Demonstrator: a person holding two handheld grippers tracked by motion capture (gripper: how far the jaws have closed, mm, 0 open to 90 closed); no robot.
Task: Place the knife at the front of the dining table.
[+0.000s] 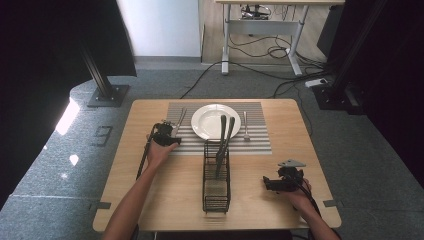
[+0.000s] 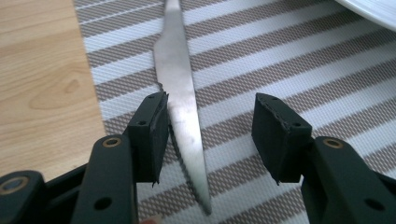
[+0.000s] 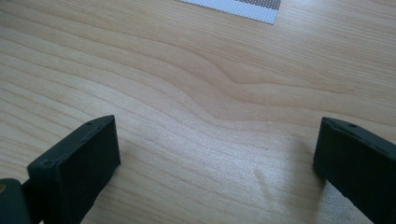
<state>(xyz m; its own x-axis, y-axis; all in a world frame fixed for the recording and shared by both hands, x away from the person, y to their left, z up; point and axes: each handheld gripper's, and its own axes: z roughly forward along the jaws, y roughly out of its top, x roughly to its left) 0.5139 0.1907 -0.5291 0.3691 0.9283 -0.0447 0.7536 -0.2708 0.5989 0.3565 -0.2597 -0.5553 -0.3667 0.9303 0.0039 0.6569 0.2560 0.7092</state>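
Scene: a place setting on a wooden table (image 1: 150,200), with a striped placemat (image 1: 257,142), a white plate (image 1: 207,117), a fork (image 1: 245,125) to the plate's right and a black wire caddy (image 1: 216,192) in front holding two dark-handled utensils.
Knife (image 2: 182,107): it lies flat on the placemat to the left of the plate, serrated blade tip pointing toward you in the left gripper view.
Left gripper (image 2: 210,135): your jaws stand open around the blade; the left pad touches or nearly touches its edge, the right pad is well apart. Nothing is held.
Right gripper (image 3: 215,158): your jaws stand wide open over bare wood near the table's right front, holding nothing.
Handling: the knife is probably light, rigid, smooth steel, so likely slippery, and thin against the mat.
Grip advice: close across the flat blade's width, or better the thicker handle farther up; expect it to pivot if you pinch near the tip.
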